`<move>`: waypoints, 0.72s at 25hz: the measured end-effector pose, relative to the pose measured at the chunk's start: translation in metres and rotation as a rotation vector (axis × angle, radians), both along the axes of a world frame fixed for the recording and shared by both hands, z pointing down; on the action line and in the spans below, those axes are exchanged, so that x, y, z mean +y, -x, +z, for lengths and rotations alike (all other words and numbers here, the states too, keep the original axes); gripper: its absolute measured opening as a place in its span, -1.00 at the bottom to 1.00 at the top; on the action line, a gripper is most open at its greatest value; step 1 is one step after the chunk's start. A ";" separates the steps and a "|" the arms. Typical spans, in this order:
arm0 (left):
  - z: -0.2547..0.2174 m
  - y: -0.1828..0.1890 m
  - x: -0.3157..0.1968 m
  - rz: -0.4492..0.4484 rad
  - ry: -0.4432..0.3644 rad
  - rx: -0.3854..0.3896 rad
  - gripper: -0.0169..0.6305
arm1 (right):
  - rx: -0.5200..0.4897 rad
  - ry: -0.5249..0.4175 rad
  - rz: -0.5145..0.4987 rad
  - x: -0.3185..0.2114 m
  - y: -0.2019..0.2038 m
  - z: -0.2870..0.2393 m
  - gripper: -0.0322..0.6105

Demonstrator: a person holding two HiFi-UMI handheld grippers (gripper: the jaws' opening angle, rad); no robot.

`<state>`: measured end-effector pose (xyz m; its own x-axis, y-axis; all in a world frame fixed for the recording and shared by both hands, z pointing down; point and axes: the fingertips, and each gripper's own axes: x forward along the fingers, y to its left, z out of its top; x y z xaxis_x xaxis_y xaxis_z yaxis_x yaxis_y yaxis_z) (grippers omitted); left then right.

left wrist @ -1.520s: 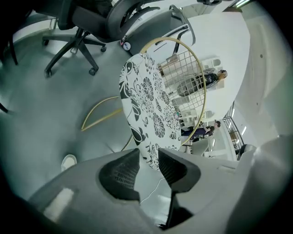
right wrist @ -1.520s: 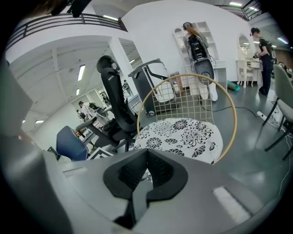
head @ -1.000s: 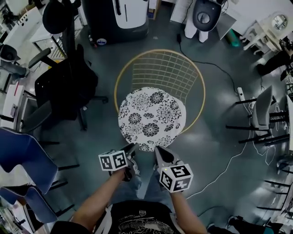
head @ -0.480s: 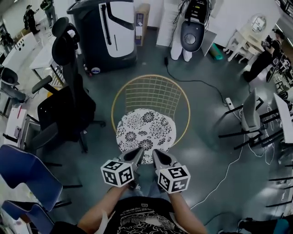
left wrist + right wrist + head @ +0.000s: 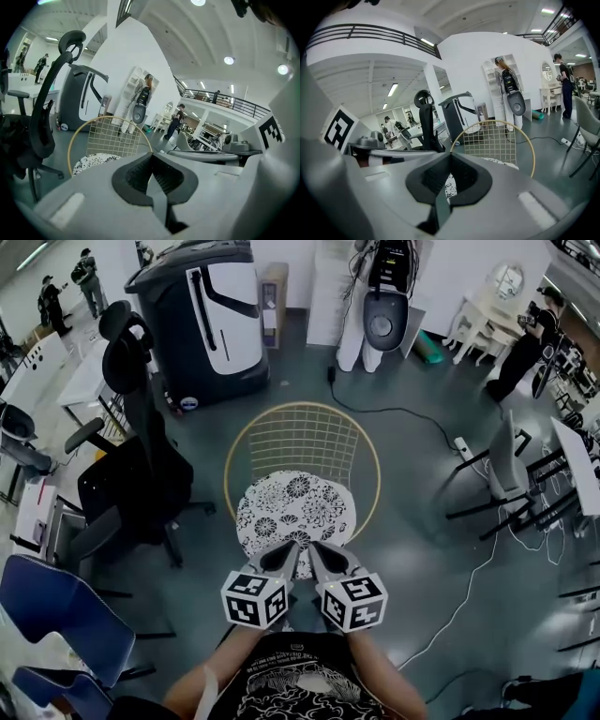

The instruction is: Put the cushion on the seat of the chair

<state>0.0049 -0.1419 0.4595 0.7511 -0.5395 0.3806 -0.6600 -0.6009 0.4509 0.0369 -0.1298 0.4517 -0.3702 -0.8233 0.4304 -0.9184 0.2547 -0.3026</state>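
Note:
A round black-and-white flowered cushion (image 5: pixel 295 512) lies flat on the seat of a chair with a gold wire hoop back (image 5: pixel 302 442). Below it in the head view, my left gripper (image 5: pixel 288 552) and right gripper (image 5: pixel 317 552) hover side by side, above the cushion's near edge and clear of it. Both are shut with nothing between the jaws. In the left gripper view the gripper (image 5: pixel 151 155) points past the cushion (image 5: pixel 93 161) and wire back (image 5: pixel 115 136). Ahead of the right gripper (image 5: pixel 450 155) in its own view are the cushion (image 5: pixel 502 163) and hoop (image 5: pixel 494 140).
A black office chair (image 5: pixel 141 460) stands just left of the wire chair, blue chairs (image 5: pixel 56 615) at the near left. A large dark machine (image 5: pixel 211 315) and a white robot stand (image 5: pixel 380 315) are behind. A cable (image 5: pixel 403 413) crosses the floor; grey chairs (image 5: pixel 511 465) sit right.
Both grippers have lifted up off the cushion's near edge and drawn back toward the person. The left one has rolled. The cushion stays on the seat.

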 end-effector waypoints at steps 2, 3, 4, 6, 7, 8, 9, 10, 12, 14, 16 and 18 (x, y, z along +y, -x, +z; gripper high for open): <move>0.001 -0.001 0.000 0.000 0.002 -0.010 -0.97 | 0.003 0.000 0.006 0.001 -0.003 0.000 -0.90; 0.002 -0.001 0.000 0.002 0.004 -0.013 -0.97 | 0.004 0.002 0.007 0.001 -0.003 0.001 -0.90; 0.003 -0.001 0.001 0.002 0.005 -0.015 -0.97 | 0.006 0.003 0.008 0.002 -0.003 0.002 -0.90; 0.004 -0.001 0.002 0.003 0.005 -0.020 -0.97 | 0.012 0.002 0.007 0.002 -0.003 0.002 -0.90; 0.005 -0.001 0.001 0.002 0.005 -0.022 -0.97 | 0.014 0.000 0.006 0.001 -0.003 0.002 -0.90; 0.005 -0.001 0.001 0.002 0.004 -0.025 -0.96 | 0.015 0.000 0.005 0.001 -0.002 0.002 -0.90; 0.005 -0.001 0.001 0.002 0.003 -0.028 -0.97 | 0.015 0.000 0.004 0.000 -0.002 0.002 -0.90; 0.005 -0.001 0.000 0.004 0.000 -0.031 -0.96 | 0.013 0.000 0.003 0.000 -0.002 0.002 -0.91; 0.004 -0.001 0.000 0.007 -0.005 -0.035 -0.96 | 0.008 -0.002 0.001 -0.001 0.000 0.001 -0.90; 0.004 -0.001 0.000 0.008 -0.005 -0.035 -0.97 | 0.007 -0.004 -0.002 -0.002 0.001 0.001 -0.90; 0.004 0.001 -0.002 0.004 -0.004 -0.034 -0.96 | 0.006 -0.004 -0.005 -0.003 0.003 0.001 -0.90; 0.006 0.003 -0.003 0.001 -0.001 -0.033 -0.96 | 0.005 -0.004 -0.008 -0.005 0.004 0.002 -0.90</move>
<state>0.0023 -0.1449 0.4653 0.7386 -0.5388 0.4050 -0.6740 -0.6019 0.4283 0.0327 -0.1347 0.4532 -0.3745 -0.8223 0.4285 -0.9179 0.2632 -0.2971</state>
